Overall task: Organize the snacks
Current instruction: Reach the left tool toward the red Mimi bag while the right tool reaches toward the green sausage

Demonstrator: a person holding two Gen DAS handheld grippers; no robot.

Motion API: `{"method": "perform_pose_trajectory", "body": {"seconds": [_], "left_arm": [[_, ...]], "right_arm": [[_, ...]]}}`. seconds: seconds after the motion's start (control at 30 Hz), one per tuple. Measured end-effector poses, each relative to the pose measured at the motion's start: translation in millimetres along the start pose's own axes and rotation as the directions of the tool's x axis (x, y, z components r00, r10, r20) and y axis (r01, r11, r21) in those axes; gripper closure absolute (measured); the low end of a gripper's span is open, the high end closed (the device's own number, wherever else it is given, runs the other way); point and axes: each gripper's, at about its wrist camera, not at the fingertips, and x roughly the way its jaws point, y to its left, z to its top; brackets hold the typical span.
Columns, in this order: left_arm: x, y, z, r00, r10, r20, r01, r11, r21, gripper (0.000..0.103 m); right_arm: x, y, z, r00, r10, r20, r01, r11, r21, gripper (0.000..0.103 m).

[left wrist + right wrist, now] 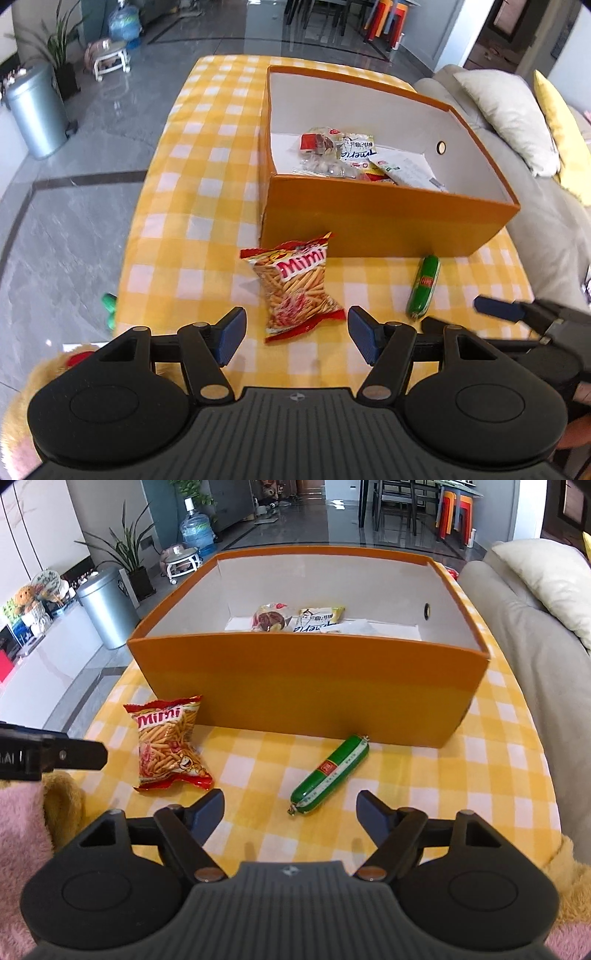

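Plainly, both pairs of jaws stand well open and hold nothing. The left gripper [293,334] hovers with the near, crimped end of the Mimi snack bag [295,286] lying between its pads, though neither pad touches it. The right gripper [290,819] sits just short of the green sausage [328,773], whose lower tip lies a little ahead of the gap and left of its middle.

Both snacks lie flat on the yellow checked bench [461,794], close in front of the near wall of the orange box [295,686] — the bag near its left corner, the sausage slanting toward the wall. Inside the box, several packets [340,151] already rest on the white floor.

The step in hand looks like a paired approach: each gripper lining up on one of the last two loose snacks. The left needs to come lower and close across the bag's crinkly edge; the right needs to go forward and shift slightly left so the sausage sits across its gap — a smooth, round thing likely to roll or slip if caught off-centre. Then both must clear the wall.
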Motion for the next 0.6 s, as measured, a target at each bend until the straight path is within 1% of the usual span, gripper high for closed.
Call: {"method": "perform_pose_trajectory", "body": {"seconds": [0.07,0.23,0.33,0.47,0.6], "left_arm": [[6.7,-1.7,4.5,1.000,-0.004,-0.008,0.004,1.000,-0.013,0.029],[24.8,-6.4,14.5,0.999,-0.002,-0.039,0.000,0.999,-0.052,0.029],[35.7,-10.3,18.1,0.998,0.029,-0.053,-0.032,0.998,-0.055,0.029],[50.1,-8.8,21.1,0.995,0.061,-0.080,-0.068,0.994,-0.080,0.029],[60.8,-4.6,21.7,0.991,0.091,-0.103,-0.101,0.990,-0.099,0.029]], "right_arm": [[6.8,-1.2,1.7,1.000,-0.009,-0.015,0.010,1.000,0.007,0.034],[19.8,-11.8,9.5,0.999,-0.030,-0.038,0.032,0.998,0.059,0.038],[28.6,-17.7,14.3,0.998,-0.044,-0.052,0.048,0.995,0.086,0.043],[39.3,-24.2,18.1,0.997,-0.040,-0.069,0.048,0.992,0.119,0.048],[48.3,-28.3,19.1,0.996,-0.034,-0.086,0.045,0.990,0.137,0.049]]}}
